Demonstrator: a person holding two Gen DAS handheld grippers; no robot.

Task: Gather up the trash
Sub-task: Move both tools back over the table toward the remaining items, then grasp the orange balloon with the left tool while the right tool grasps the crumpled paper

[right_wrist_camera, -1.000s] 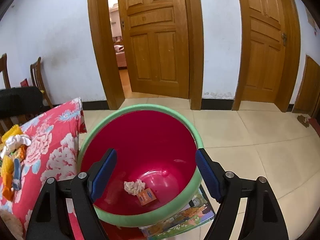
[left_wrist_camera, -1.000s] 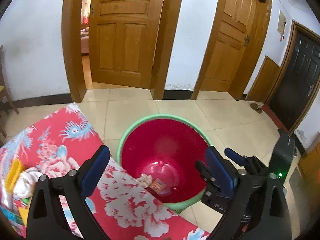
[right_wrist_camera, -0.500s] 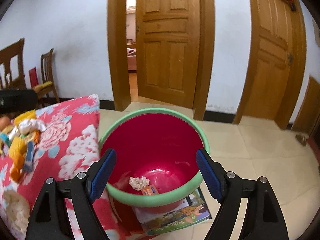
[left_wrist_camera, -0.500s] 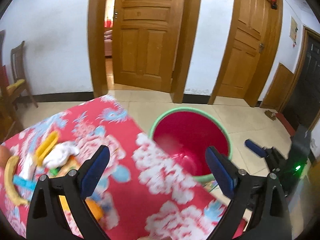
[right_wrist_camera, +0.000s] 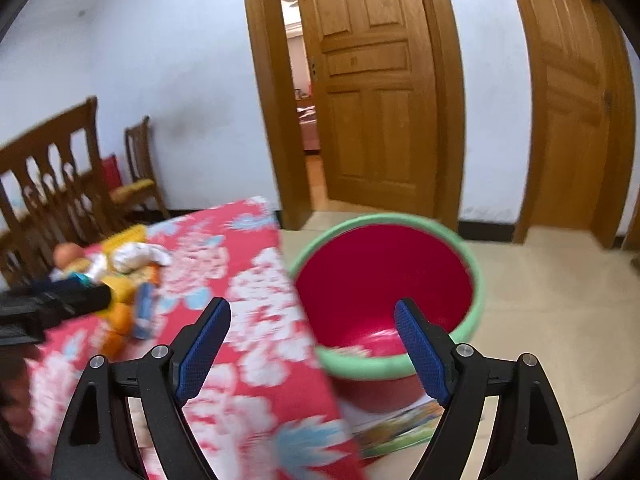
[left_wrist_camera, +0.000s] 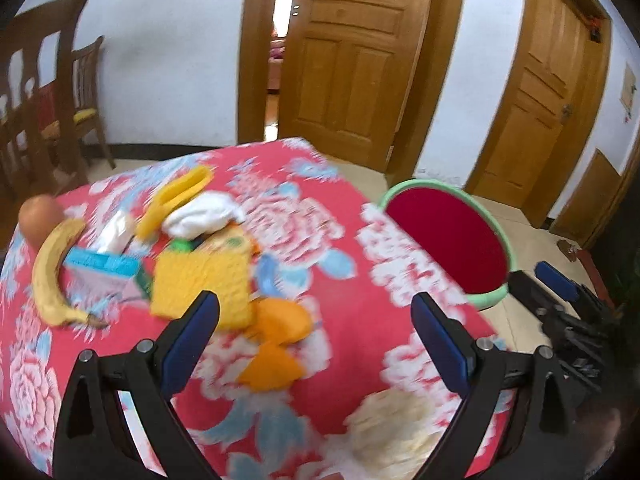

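Observation:
A heap of litter lies on the red floral tablecloth: a yellow sponge, orange peel, a crumpled white tissue, a blue carton, a banana and a round brown fruit. My left gripper hovers open over the cloth just right of the heap, with nothing in it. The red bin with a green rim stands on the floor off the table's right edge. My right gripper hangs over that edge; its jaws are opening and hold nothing.
Wooden chairs stand beyond the table on the left. A colourful booklet lies under the bin. Behind it are a half-open wooden door, a shut door and tiled floor.
Both views have swung left, from the bin to the table. My left gripper now hangs near the litter heap. The bin has slid to the right in both views.

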